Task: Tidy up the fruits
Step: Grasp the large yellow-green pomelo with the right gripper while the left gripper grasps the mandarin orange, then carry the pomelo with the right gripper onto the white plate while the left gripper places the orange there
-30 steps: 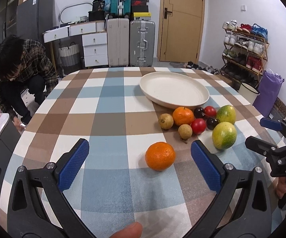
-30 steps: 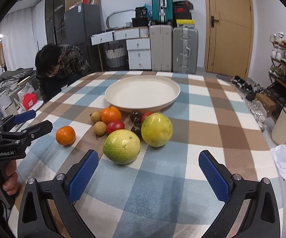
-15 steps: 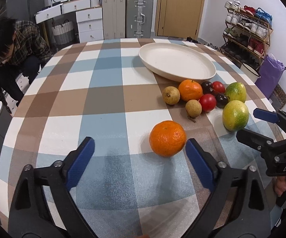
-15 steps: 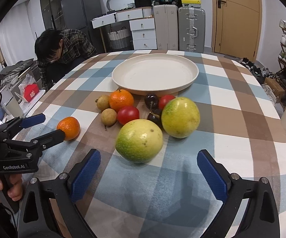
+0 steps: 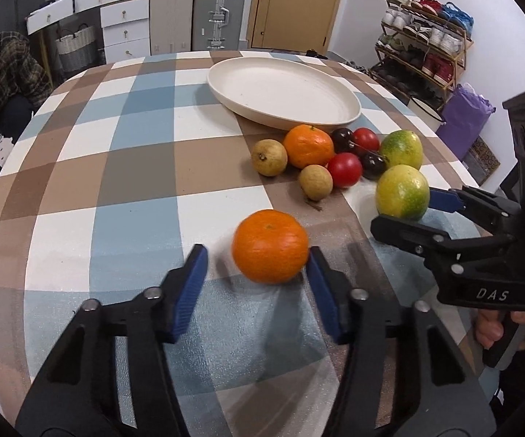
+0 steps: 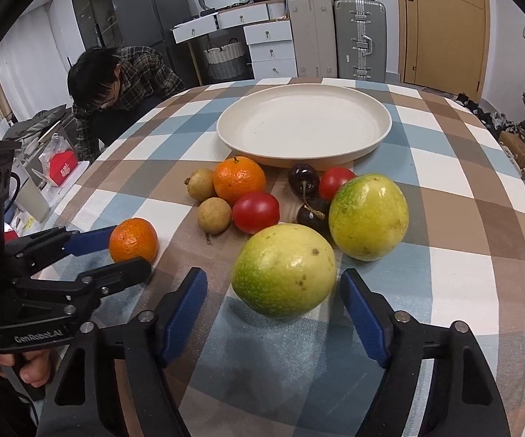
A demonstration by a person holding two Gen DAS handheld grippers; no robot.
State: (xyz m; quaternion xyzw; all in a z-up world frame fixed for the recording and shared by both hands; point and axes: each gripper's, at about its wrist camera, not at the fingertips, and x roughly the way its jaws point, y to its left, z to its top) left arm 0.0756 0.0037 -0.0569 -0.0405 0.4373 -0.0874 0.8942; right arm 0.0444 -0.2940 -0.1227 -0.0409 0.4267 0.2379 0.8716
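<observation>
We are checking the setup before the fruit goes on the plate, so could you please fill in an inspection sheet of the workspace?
Surface: checked tablecloth on a round table.
Job's things: empty cream plate; lone orange; near green fruit; fruit cluster beside the plate.
Clutter: nothing seen on the table.
Grippers: left gripper has just been closing, orange between its jaws, left pad apart; right gripper has just been closing, green fruit between, gaps both sides.
Cables: nothing seen.
Surroundings: crouching person, suitcases, shoe rack.
</observation>
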